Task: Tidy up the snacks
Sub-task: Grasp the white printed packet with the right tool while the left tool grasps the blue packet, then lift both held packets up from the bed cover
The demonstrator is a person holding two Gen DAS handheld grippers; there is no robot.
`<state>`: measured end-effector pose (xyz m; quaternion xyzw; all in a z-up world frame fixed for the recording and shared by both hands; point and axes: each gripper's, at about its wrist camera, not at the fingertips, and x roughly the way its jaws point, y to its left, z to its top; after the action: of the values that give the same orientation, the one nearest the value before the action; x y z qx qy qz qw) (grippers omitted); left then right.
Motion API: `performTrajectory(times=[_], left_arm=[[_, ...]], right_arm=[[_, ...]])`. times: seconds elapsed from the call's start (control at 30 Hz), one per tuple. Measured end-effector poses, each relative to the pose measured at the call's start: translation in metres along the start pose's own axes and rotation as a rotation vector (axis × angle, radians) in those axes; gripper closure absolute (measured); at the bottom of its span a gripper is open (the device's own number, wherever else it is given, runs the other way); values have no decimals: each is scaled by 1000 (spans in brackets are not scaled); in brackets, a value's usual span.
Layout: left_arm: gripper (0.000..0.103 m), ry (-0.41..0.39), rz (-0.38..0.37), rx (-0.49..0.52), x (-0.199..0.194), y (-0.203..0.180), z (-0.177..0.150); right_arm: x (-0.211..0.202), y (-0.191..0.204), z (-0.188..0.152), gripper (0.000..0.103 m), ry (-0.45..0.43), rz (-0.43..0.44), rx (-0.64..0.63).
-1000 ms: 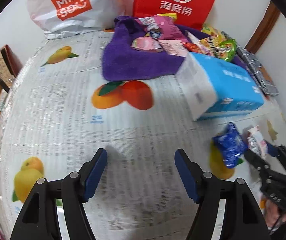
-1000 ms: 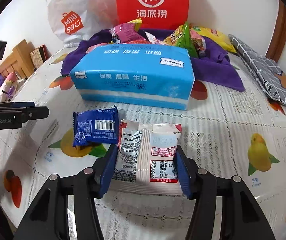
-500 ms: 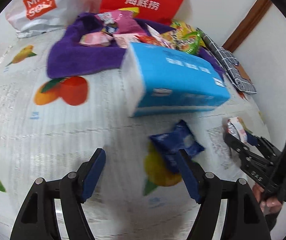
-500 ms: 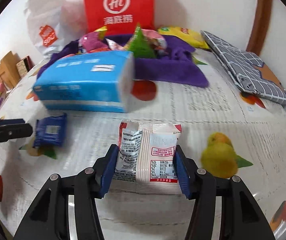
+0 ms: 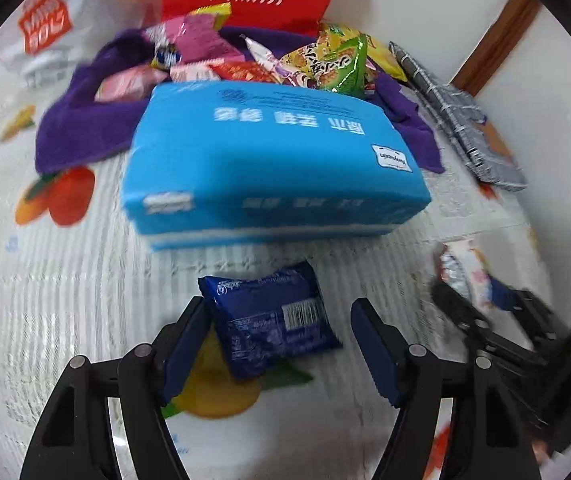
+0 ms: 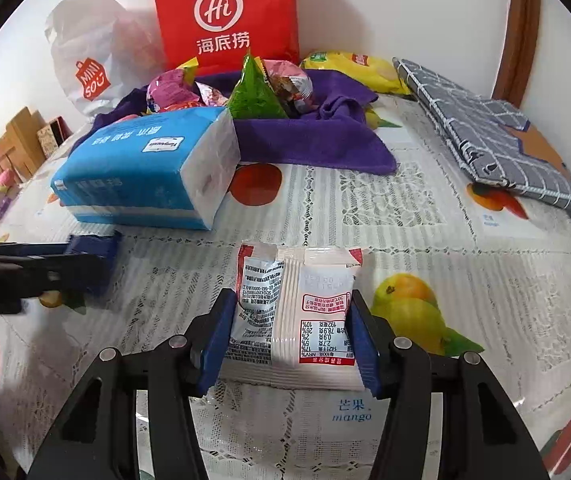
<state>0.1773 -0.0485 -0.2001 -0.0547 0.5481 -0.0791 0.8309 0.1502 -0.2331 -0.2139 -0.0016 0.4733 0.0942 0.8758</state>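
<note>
Your right claw gripped a white snack packet; your left claw gaped around a blue packet, needing closing next.

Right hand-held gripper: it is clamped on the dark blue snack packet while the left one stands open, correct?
Not quite. The right hand-held gripper is clamped on the white snack packet, as the right wrist view shows. The dark blue snack packet lies between the open left hand-held gripper.

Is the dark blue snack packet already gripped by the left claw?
No, the dark blue snack packet lies on the tablecloth between the open left claw, clear of its right pad.
</note>
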Motion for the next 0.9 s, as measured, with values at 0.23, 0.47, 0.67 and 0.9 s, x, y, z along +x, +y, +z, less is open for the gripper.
performTrajectory(times=[0.23, 0.47, 0.67, 0.9], left_arm=[[50, -57, 145, 112, 6, -21, 0], [60, -76, 144, 111, -5, 4, -10], [60, -108, 159, 57, -11, 35, -14], [60, -150, 179, 26, -16, 65, -15]], right_arm=[[-1, -5, -1, 48, 0, 29, 20], [-2, 1, 0, 48, 0, 11, -11], [0, 20, 3, 48, -11, -11, -40], [11, 42, 6, 48, 10, -28, -73]])
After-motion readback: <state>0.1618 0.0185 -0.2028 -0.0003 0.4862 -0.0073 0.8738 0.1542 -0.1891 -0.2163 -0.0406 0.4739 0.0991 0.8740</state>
